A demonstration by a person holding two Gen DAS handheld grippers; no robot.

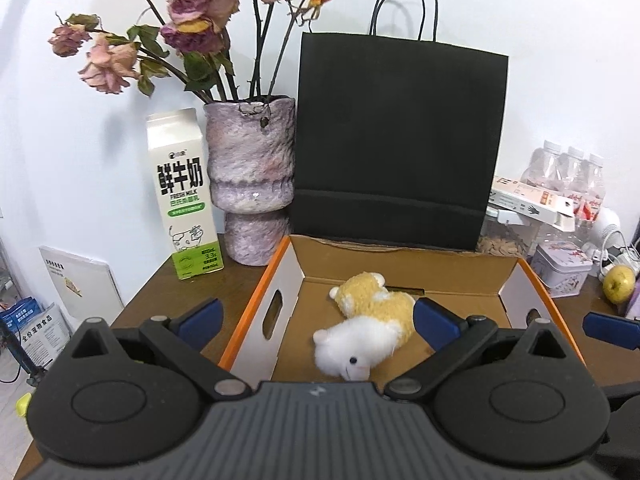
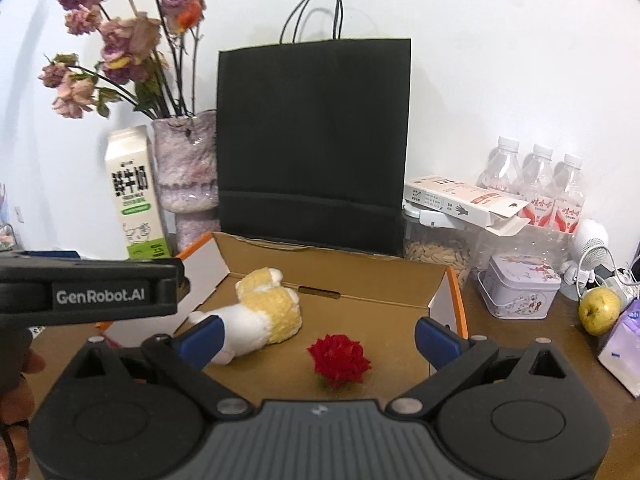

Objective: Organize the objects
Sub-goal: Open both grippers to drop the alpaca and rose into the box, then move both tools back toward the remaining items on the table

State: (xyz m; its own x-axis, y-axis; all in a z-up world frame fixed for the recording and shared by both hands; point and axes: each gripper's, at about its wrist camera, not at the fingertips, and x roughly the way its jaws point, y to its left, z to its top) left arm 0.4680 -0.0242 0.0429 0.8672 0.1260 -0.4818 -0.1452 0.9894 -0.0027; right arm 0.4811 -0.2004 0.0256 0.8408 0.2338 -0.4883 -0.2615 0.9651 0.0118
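Observation:
An open cardboard box with orange edges (image 1: 256,296) (image 2: 452,292) sits on the brown table. A yellow and white plush toy (image 1: 372,320) (image 2: 264,312) lies on its side inside it. A red flower head (image 2: 339,360) lies in the box to the toy's right, seen only in the right wrist view. My left gripper (image 1: 318,320) is open and empty above the box's near left part, with the toy between its fingers in view. My right gripper (image 2: 318,338) is open and empty just above the red flower. The left gripper's body (image 2: 88,292) shows at the left of the right wrist view.
Behind the box stand a black paper bag (image 1: 400,140), a purple vase of dried roses (image 1: 250,184) and a milk carton (image 1: 182,196). To the right are water bottles (image 2: 536,184), a flat carton (image 2: 460,196), a seed jar (image 2: 436,256), a small tin (image 2: 520,288) and an apple (image 2: 599,310).

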